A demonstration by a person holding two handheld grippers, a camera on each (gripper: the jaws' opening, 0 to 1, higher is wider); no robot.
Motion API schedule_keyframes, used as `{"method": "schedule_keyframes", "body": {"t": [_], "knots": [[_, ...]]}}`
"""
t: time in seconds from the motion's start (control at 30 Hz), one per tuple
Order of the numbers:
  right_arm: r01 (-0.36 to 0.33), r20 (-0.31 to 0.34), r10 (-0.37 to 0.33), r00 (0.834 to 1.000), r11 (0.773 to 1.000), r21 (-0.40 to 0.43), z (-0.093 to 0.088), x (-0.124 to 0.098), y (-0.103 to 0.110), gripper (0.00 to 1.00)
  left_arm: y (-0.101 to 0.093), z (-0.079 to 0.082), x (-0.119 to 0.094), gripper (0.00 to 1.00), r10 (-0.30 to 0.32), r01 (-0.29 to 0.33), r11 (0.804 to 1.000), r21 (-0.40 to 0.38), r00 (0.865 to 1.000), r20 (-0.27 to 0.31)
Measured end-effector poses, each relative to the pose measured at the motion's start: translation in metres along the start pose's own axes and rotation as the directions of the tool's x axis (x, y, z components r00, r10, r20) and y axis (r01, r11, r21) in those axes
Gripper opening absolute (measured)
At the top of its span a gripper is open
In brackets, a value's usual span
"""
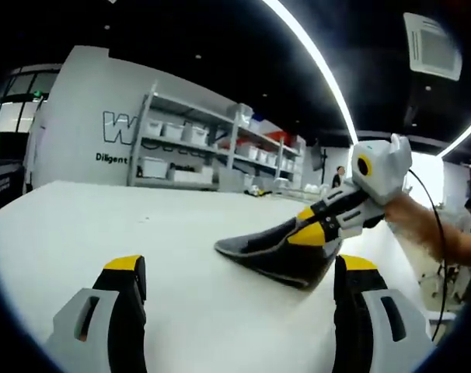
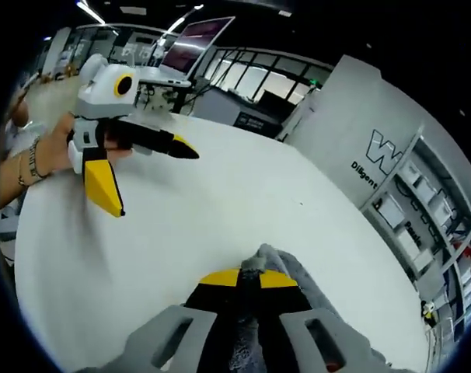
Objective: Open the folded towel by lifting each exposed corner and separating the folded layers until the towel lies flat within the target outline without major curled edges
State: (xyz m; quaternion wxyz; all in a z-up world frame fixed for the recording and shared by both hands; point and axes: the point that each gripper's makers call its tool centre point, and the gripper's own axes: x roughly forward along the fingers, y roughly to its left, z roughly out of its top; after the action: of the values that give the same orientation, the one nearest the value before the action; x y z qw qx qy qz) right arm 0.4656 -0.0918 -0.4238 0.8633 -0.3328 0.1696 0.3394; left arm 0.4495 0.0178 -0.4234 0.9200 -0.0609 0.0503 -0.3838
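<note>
The right tongs [image 1: 317,227] pinch one corner of the towel [image 1: 278,250], raising it off the white desk [image 1: 103,225], probably to peel the layers apart. The left tongs [image 2: 146,171] hover wide open and empty, ready for another corner.

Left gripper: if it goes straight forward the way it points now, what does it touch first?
Probably the bare white table. Between the left gripper's open jaws lies only tabletop; the lifted towel sits slightly right of that line, though depth is unclear.
</note>
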Motion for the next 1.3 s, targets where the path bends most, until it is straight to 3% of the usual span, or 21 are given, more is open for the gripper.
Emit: {"method": "schedule_keyframes", "body": {"t": [0.1,0.37,0.63,0.97,1.17,1.3], "knots": [[0.012,0.002,-0.012,1.000,1.000,0.006,0.003,-0.010,-0.011,0.01,0.000,0.001,0.000,0.99,-0.001,0.001,1.000,0.006,1.000,0.000],[0.119,0.028,-0.121,0.992,0.992,0.040,0.013,-0.048,-0.062,0.01,0.002,0.000,0.001,0.99,0.000,0.000,1.000,0.003,1.000,-0.005],[0.227,0.024,-0.231,0.973,0.968,0.108,0.000,-0.090,-0.117,0.01,0.004,0.000,0.001,0.99,0.005,-0.005,1.000,0.003,1.000,-0.008],[0.367,-0.016,-0.370,0.929,0.916,0.164,-0.031,-0.149,-0.177,0.01,0.004,-0.002,0.002,0.98,0.006,-0.006,1.000,0.002,1.000,-0.015],[0.441,-0.047,-0.439,0.897,0.885,0.152,-0.049,-0.181,-0.203,0.01,0.005,-0.004,0.002,0.98,0.011,-0.011,1.000,0.004,1.000,-0.021],[0.489,-0.057,-0.487,0.871,0.852,0.188,-0.062,-0.202,-0.225,0.01,0.005,-0.005,0.002,0.98,0.013,-0.013,1.000,0.011,1.000,-0.027]]}}
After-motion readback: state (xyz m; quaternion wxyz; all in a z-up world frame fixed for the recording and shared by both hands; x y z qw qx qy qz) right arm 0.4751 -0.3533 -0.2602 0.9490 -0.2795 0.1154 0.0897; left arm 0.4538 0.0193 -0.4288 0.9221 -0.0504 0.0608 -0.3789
